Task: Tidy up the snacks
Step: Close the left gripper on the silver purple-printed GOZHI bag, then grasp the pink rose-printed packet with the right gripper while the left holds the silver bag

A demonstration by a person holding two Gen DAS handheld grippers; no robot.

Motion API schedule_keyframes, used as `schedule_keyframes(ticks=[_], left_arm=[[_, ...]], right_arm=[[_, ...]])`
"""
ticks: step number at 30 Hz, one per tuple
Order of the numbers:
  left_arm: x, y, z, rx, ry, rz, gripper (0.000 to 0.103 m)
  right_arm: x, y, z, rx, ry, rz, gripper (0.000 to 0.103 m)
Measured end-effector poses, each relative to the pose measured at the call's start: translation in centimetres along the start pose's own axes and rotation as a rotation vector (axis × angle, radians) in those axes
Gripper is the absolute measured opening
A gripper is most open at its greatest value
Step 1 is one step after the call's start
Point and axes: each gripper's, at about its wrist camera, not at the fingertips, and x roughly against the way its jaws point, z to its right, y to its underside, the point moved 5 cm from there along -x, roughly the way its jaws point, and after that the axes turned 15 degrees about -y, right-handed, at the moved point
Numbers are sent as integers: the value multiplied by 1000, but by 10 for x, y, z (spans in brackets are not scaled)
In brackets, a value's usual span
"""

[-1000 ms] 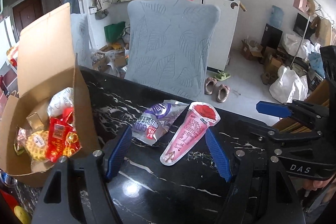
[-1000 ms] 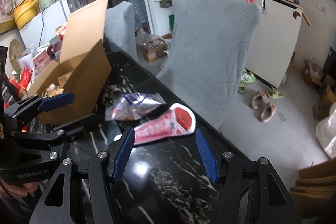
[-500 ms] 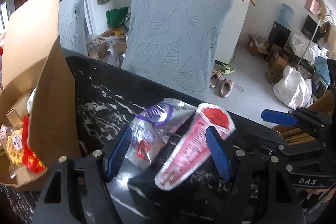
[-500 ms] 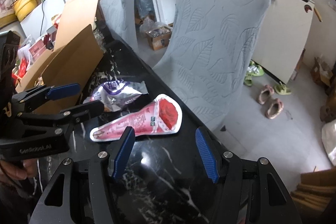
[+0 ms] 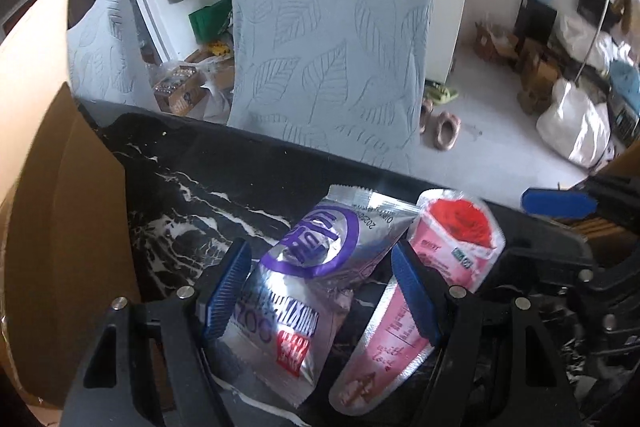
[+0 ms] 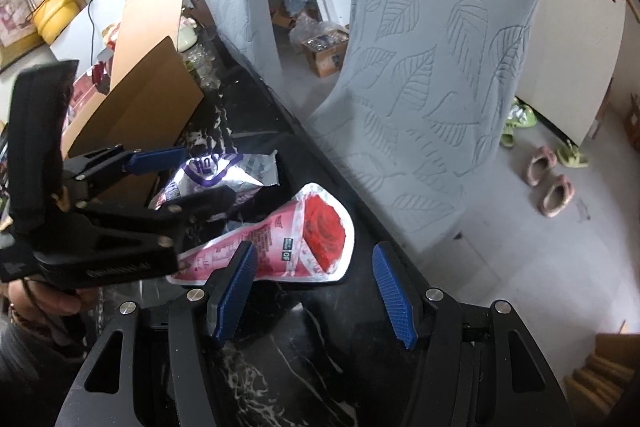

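Only the right wrist view shows the hand (image 6: 38,301) carrying the left gripper (image 5: 320,291), whose spread jaws straddle the silver-purple packet (image 5: 304,287) without pinching it. The pink cone packet (image 6: 280,247) lies flat on the black marble surface (image 5: 192,187), wide red end toward the chair (image 6: 432,87). The right gripper (image 6: 312,295), jaws spread, hovers empty beside it.

Cardboard box (image 5: 60,227) cut off at left edge, contents hidden; pink cone packet's (image 6: 280,247) tip behind left gripper (image 6: 176,179)
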Motion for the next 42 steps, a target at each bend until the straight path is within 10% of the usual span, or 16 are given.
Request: schedule_keyframes(ticks=[4,7,25,29,42], left_arm=[[-13,3,2,9,18,-56,72],[-14,8,5,34,80,-73,47],[34,56,30,162,104,-147,45],[46,70,33,200,142,-156,45],[57,98,-1,327,19,-133,45]], right_arm=[[-2,2,2,-3,10,-12,61],[-1,4,3,-12,15,-15,61],[6,29,0,-75,-12,-38,61],[2,31,-6,-62,-29,-31,73],[-24,28,-34,44,48,-31,75]])
